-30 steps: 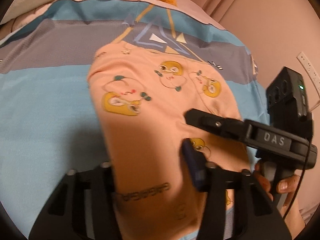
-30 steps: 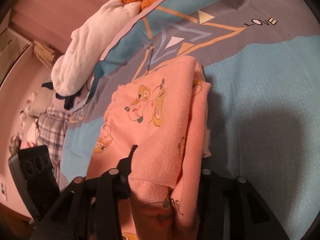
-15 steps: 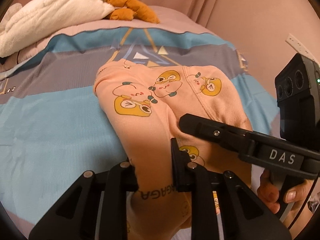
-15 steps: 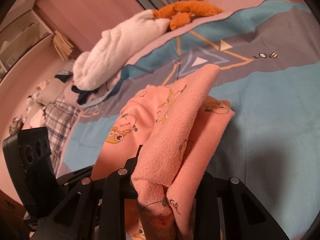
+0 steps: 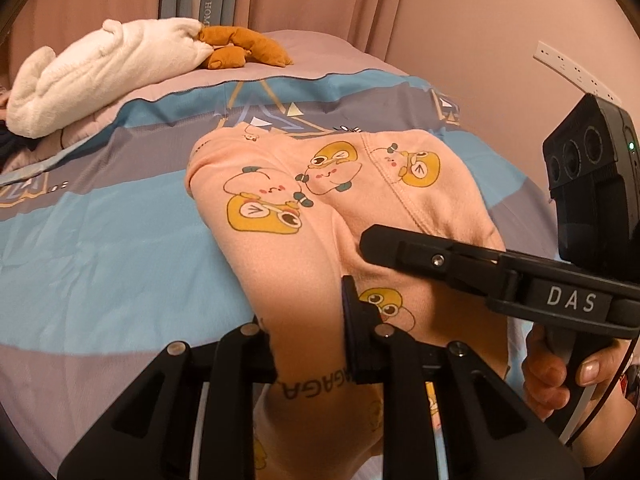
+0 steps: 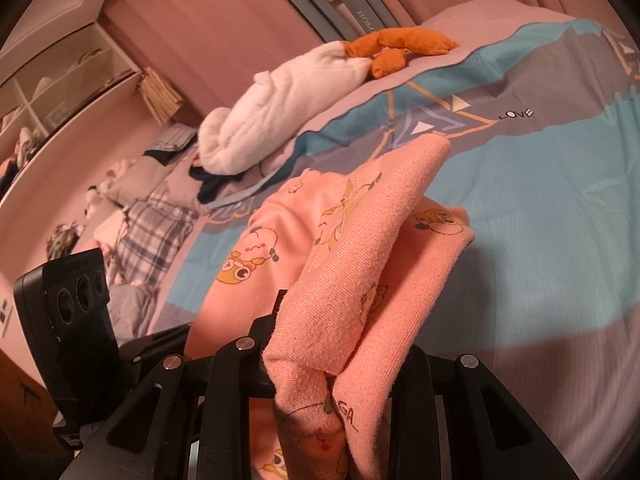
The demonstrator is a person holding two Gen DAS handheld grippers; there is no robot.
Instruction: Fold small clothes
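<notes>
**One pink garment pinched by two hand-held grippers over the bed**

One pink garment [image 5: 320, 216] printed with yellow cartoon figures is half lifted off the blue and grey bed [image 5: 100, 240]. Its long axis runs from the cameras away toward the headboard, with the far end resting on the bedspread. The left hand-held gripper [image 5: 308, 344] pinches one near corner and the right hand-held gripper [image 6: 336, 344] pinches a bunched fold; both sets of jaws have just closed on the cloth.

Behind lie one white plush blanket [image 5: 100, 72] and one orange soft toy [image 5: 244, 50]. Only the left view shows a hand [image 5: 560, 376] on the right handle; only the right view shows shelves [image 6: 60, 80] and plaid cloth [image 6: 156, 232].
</notes>
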